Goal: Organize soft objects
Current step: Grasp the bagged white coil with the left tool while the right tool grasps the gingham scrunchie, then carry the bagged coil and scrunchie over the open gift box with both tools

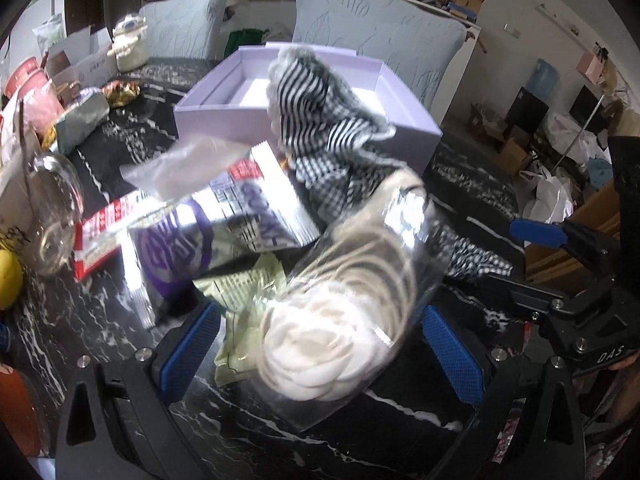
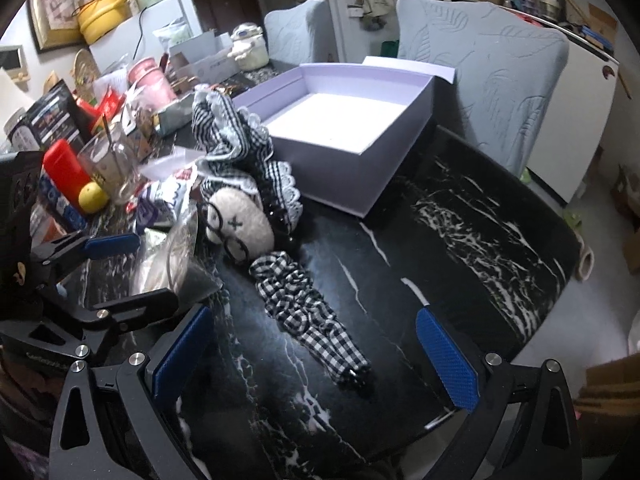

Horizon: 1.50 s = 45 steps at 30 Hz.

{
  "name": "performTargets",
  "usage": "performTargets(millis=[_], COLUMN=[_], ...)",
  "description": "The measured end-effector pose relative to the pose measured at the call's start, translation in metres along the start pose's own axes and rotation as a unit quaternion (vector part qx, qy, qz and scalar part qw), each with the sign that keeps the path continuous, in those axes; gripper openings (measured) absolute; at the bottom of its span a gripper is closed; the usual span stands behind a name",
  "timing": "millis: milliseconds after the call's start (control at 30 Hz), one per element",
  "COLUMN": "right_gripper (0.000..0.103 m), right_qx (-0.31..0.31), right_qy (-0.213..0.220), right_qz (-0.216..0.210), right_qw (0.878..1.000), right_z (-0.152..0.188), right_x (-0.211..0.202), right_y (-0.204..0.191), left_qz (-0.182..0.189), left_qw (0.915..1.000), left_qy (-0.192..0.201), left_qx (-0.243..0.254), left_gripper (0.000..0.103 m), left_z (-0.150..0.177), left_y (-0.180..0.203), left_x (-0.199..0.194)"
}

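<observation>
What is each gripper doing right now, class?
Left gripper: open, fingers either side of the cotton pad bag, not clamped.
Right gripper: open, empty, above the doll.

A black marble table (image 2: 460, 216) veined in white spreads ahead of the tool, two pale blue quilted chairs (image 2: 492, 80) drawn up at its far edge. Ahead and to the left, a glass mug (image 2: 114, 168) stands among clutter with a yellow lemon (image 2: 93, 196) and a red container (image 2: 64, 170) just beside it. A cream teapot-shaped jar (image 2: 248, 50) sits further back.
</observation>
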State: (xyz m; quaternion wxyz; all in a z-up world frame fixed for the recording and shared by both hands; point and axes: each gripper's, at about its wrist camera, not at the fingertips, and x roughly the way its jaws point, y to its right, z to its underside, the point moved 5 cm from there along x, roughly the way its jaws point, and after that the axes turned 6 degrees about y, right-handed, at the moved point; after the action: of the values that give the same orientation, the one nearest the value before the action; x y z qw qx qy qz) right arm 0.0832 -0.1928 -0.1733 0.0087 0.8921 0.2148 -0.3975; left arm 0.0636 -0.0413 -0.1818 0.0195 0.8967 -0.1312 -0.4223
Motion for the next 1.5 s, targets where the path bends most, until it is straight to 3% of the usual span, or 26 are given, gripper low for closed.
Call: performTargets(millis=[167,267,467,533,567,733,900,1000,1033,1133,1300,1500], right_gripper=[0.101,0.090,0.055,0.029,0.027,0.025,0.025,0.025,0.025,0.025,0.025,0.025], right_qx=[-0.013,-0.014,-0.021,-0.022,-0.019,-0.017,-0.001,0.005,0.006,0.008,0.010,0.007], right_qy=[-0.007,-0.012,-0.015,-0.014,-0.015,-0.017,-0.019,-0.019,-0.019,-0.018,-0.016,-0.012], right_qz=[-0.005,-0.001,-0.006,-0.013,-0.012,-0.010,-0.015,-0.020,-0.019,-0.015,-0.015,-0.021], right_qw=[1.000,1.000,1.000,1.000,1.000,1.000,1.000,1.000,1.000,1.000,1.000,1.000], right_z=[0.003,0.003,0.006,0.006,0.006,0.008,0.008,0.007,0.007,0.007,0.008,0.011], right_x=[0.010,0.016,0.023,0.023,0.023,0.018,0.017,0.017,0.017,0.015,0.014,0.008], right_y=[-0.002,0.001,0.000,0.000,0.000,0.006,0.012,0.015,0.016,0.018,0.019,0.016], left_qz=[-0.006,0.000,0.002,0.002,0.003,-0.002,-0.012,-0.013,-0.022,-0.029,-0.023,-0.018], left_qw=[0.9999,0.9996,0.9970,0.9968,0.9970,0.9974,0.9937,0.9922,0.9921,0.9912,0.9918,0.9949], left_qy=[0.001,0.023,0.045,0.037,0.034,0.020,0.013,-0.012,-0.003,0.015,0.020,0.035], left_qx=[0.015,0.019,0.064,0.070,0.070,0.070,0.111,0.124,0.123,0.129,0.124,0.093], left_gripper=[0.103,0.103,0.103,0.103,0.103,0.103,0.103,0.102,0.098,0.070,0.059,0.059], left_z=[0.002,-0.002,-0.006,-0.004,-0.005,-0.004,0.001,0.011,0.012,0.011,0.013,0.006], left_y=[0.003,0.007,0.018,0.019,0.017,0.013,0.026,0.030,0.030,0.031,0.033,0.036], left_x=[0.000,-0.008,-0.015,-0.012,-0.010,0.002,0.006,0.018,0.018,0.010,0.005,-0.006])
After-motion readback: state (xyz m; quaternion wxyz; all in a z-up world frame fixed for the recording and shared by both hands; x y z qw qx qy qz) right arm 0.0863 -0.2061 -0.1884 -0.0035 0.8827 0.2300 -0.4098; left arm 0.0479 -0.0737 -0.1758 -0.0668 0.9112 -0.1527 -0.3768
